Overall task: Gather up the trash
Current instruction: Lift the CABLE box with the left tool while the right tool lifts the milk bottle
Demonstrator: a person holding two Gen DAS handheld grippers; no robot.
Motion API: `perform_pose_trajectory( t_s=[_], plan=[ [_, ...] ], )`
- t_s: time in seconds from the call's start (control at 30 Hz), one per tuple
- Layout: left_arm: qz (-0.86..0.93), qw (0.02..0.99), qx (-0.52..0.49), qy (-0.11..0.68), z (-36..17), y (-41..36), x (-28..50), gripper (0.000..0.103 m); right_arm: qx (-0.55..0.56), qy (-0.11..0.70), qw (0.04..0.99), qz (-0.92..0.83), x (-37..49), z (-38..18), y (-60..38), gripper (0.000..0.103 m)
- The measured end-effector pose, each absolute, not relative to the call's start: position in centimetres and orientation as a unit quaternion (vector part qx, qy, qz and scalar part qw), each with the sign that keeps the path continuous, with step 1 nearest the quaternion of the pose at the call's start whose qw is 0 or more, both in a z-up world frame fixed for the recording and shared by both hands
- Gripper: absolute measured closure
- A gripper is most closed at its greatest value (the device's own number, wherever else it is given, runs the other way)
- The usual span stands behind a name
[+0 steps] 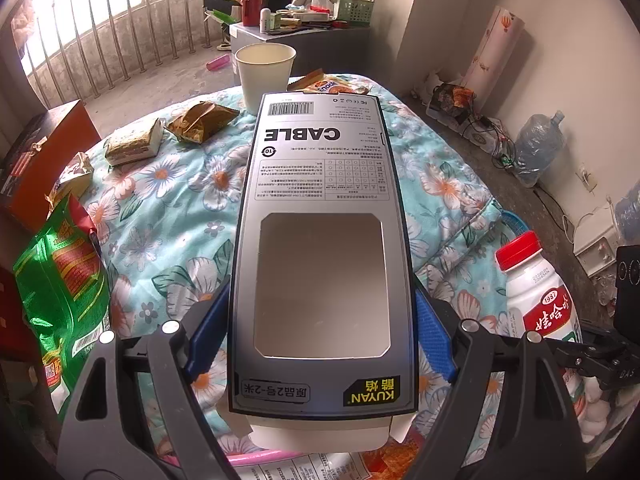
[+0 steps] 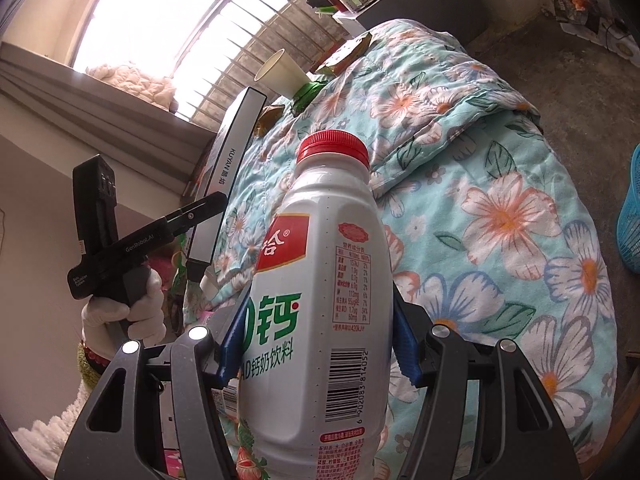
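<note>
1. The left tool (image 1: pixel 322 312) is spread wide and clamped across the flat cable box (image 1: pixel 320 216), its blue pads (image 1: pixel 434 328) pressing the two long edges near the box's lower end. The box is up off the floral quilt (image 1: pixel 168 208), its far end reaching toward the paper cup (image 1: pixel 264 76).

2. That box looks like thin card with a cut-out window, so I'd judge it light and easy to crush. Gripping the folded edges, as now, seems wiser than pinching the flat face beside the window.

3. The right tool (image 2: pixel 316 344) is partly closed around the white milk-drink bottle (image 2: pixel 316 288), pads against its lower body below the red cap (image 2: pixel 333 148). The bottle hangs over the quilt, on the near side of the cup.

4. The bottle looks like smooth, fairly stiff plastic and could slip. Whether it is full or empty I cannot tell. The broad labelled belly gives the pads more to hold than the narrow neck.

5. Still lying on the quilt around the cup are a snack packet (image 1: pixel 332 85), a crumpled gold wrapper (image 1: pixel 202 120) and a green bag (image 1: pixel 64 280) well off from the cup: soft, crinkly and probably weightless, best pinched at a bunched fold.
</note>
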State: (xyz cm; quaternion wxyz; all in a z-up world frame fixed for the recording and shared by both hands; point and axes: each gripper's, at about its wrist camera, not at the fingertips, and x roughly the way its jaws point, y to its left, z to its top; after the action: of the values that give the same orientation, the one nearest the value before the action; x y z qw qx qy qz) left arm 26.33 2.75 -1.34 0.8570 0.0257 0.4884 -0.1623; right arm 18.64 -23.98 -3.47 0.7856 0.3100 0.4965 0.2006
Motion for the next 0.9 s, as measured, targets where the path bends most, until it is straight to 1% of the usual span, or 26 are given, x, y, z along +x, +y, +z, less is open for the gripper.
perform_pose_trajectory(
  t_s=[0.43,0.9],
  plan=[
    [-0.191,0.866,0.022,0.462,1.4,1.4,24.2,0.025,0.331,0.467,0.795,0.201,17.4,-1.7,-25.0,0.043],
    [-0.228,0.864,0.034,0.447,3.2,-2.6,22.6,0.025,0.361,0.432,0.804,0.189,15.2,-0.6,-28.4,0.043]
  ],
)
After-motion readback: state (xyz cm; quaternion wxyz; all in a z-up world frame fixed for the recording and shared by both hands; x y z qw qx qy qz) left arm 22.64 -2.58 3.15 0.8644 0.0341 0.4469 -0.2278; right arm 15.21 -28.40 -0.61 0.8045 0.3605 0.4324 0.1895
